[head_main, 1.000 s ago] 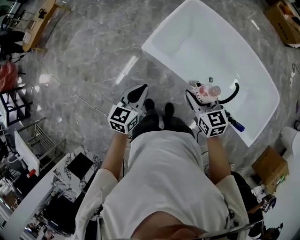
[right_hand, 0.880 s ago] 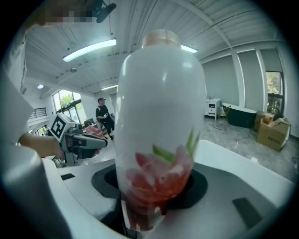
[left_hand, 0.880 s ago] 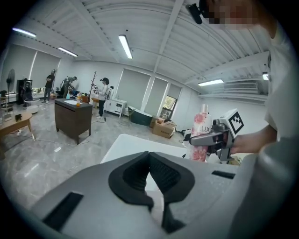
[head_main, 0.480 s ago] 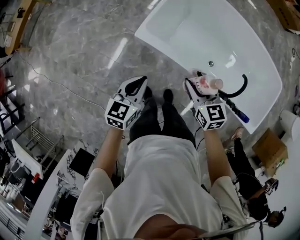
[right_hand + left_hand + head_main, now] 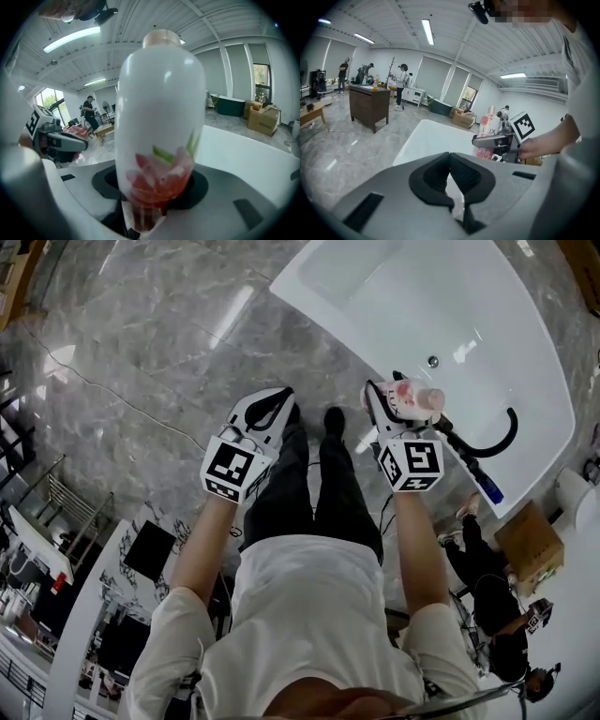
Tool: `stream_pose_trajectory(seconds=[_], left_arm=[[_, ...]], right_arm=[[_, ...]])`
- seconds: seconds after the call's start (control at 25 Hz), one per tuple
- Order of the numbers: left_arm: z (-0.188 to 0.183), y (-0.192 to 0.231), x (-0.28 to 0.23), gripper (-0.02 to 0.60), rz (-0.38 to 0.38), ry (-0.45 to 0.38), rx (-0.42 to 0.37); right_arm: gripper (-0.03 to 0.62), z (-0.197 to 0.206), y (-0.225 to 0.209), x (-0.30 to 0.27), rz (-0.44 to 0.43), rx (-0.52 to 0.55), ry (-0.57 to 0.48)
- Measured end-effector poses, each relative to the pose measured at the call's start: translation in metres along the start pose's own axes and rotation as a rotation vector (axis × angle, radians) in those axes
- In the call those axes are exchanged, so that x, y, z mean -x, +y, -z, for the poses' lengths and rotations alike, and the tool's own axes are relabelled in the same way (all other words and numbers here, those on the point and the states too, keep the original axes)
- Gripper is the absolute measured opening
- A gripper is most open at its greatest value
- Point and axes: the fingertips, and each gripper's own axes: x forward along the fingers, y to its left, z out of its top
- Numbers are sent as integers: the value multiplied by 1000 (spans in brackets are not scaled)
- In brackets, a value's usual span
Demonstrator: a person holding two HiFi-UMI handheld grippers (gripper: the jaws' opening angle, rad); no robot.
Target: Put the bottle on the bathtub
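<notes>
Clamps right gripper [image 5: 386, 401] on white, flower-printed bottle [image 5: 489, 127] lettered LUX; holds left gripper [image 5: 269, 412] with jaws together, nothing between.

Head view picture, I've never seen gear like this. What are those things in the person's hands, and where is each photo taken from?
There is no robot here. A person holds a two-jaw gripper in each hand, and the marker cubes are part of those grippers. The head view looks down from a camera on the person's head. The other two pictures come from cameras riding on each gripper. The right gripper is clamped on a white bottle with a red flower print, by the rim of the white bathtub on the grey marble floor. The left gripper is shut and empty.
</notes>
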Motion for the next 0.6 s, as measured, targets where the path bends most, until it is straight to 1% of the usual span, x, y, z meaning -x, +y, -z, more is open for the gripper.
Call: stream_pose_trajectory(seconds=[0.16,0.32,0.44,0.6], left_arm=[[32,18,-20,8,-2,49,19],[51,34,-42,8,-15,36,22],[60,46,-60,8,-22,41,14],[82,58,-76,8,-23,57,-5]], right_arm=[[236,30,-16,-38,42,-14,0],[236,52,-30,-73,67,11,-7],[236,62,-44,-99,81,32,-25],[236,82,-59,-123,106,42,-43]])
